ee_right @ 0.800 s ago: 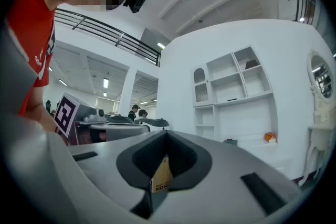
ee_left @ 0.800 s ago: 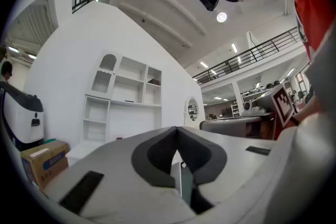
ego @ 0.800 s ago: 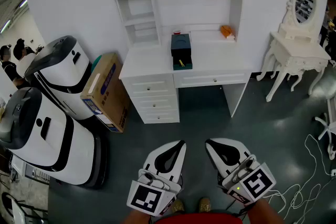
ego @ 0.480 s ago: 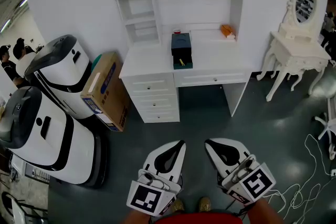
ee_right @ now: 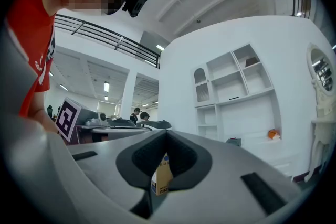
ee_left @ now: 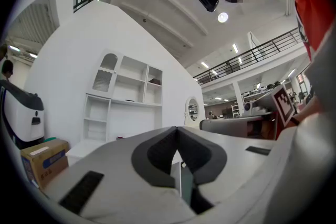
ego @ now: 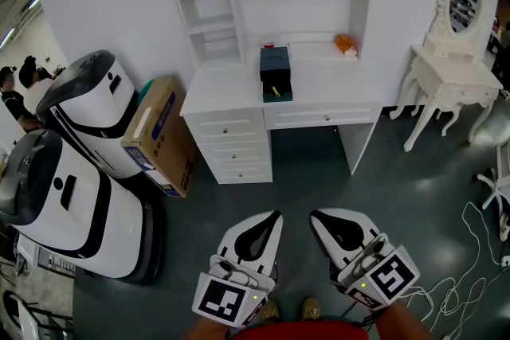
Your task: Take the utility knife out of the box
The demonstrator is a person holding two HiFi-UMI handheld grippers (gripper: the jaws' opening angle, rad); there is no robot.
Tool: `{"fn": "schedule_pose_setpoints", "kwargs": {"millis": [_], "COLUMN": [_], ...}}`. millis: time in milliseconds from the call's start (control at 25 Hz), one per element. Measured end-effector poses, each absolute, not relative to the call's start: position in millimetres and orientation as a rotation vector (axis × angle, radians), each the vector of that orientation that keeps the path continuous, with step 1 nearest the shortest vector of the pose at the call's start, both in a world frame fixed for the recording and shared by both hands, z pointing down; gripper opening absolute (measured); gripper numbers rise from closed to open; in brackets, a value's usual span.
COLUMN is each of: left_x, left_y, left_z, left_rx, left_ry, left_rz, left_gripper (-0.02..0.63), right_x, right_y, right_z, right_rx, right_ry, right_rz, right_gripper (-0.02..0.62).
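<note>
White desk (ego: pixel 227 91) at 12 o'clock carries the dark box (ego: pixel 275 64); we see the utility knife (ego: pixel 276 95) as a small yellow sliver in its pulled-out bottom drawer. Left gripper (ego: pixel 275 216) and right gripper (ego: pixel 314 216) hang at 6 o'clock over the grey floor, well apart from the desk, both clenched tip to tip on nothing. Cardboard carton (ego: pixel 159 135) sits at 10 o'clock of them, beside the desk.
</note>
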State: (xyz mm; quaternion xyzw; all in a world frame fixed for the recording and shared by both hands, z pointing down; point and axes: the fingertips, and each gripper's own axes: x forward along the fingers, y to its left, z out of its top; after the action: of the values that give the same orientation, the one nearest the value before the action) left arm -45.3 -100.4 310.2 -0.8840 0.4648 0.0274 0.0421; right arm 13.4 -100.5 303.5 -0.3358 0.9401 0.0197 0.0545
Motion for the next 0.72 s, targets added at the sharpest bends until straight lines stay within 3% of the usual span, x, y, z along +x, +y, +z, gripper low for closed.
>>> {"fn": "schedule_pose_setpoints", "kwargs": {"millis": [400, 720], "left_x": [-37.8, -47.8], "left_y": [-110.0, -148.6], "left_z": [311.5, 252.9], "left_rx": [-2.74, -2.635], "left_ry": [1.395, 1.349], "left_rz": [0.043, 0.184], "left_gripper": [0.031, 0.031], "right_x": [16.0, 22.1], "right_y": [-106.3, -109.3], "right_z": [310.9, 313.7], "right_rx": [-1.026, -1.043], "right_ry": [2.86, 2.853], "right_rz": [0.031, 0.007], "right_gripper": [0.008, 0.008]}}
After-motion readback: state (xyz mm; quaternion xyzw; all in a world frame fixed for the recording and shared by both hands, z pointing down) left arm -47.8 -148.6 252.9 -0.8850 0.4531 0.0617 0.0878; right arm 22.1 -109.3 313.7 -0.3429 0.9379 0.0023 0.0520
